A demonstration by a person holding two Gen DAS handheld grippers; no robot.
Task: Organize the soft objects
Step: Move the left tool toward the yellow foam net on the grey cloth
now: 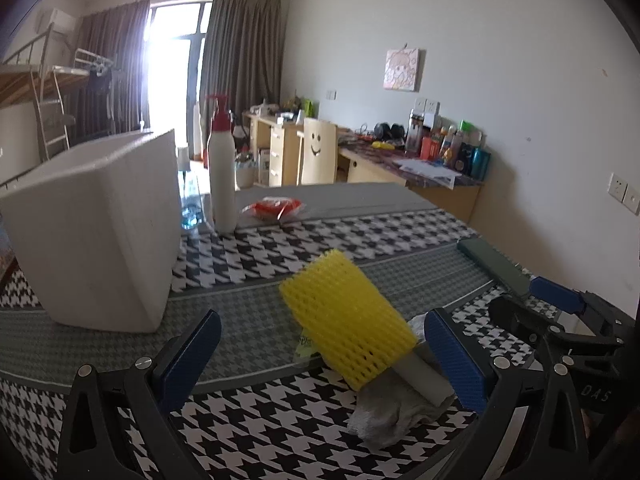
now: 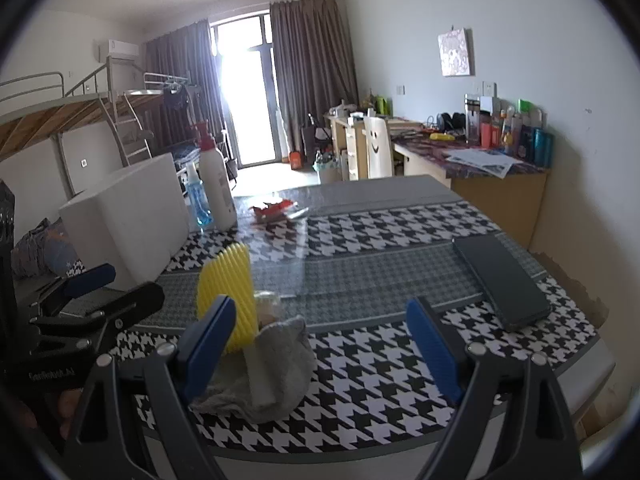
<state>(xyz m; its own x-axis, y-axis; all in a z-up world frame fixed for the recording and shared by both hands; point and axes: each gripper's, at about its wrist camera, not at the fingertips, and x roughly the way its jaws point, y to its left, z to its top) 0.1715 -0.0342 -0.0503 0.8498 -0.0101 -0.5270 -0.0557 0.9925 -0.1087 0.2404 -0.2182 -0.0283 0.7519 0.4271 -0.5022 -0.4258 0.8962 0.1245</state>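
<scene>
The letters "DAS" stand in pale print on the black body of the right gripper [image 1: 556, 308], seen at the right edge of the left wrist view; a line of small white print runs along the black body of the left gripper [image 2: 86, 286] in the right wrist view, too blurred to read; a smiling face is drawn on the pale chair back [image 1: 319, 151]; labels on the bottles are illegible.

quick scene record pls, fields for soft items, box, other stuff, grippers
soft items: yellow foam net sleeve lying partly over a grey cloth
box: white foam box, far left of the table
other: white pump bottle, red packet, dark flat case
left gripper: open, around the sleeve
right gripper: open, empty
</scene>
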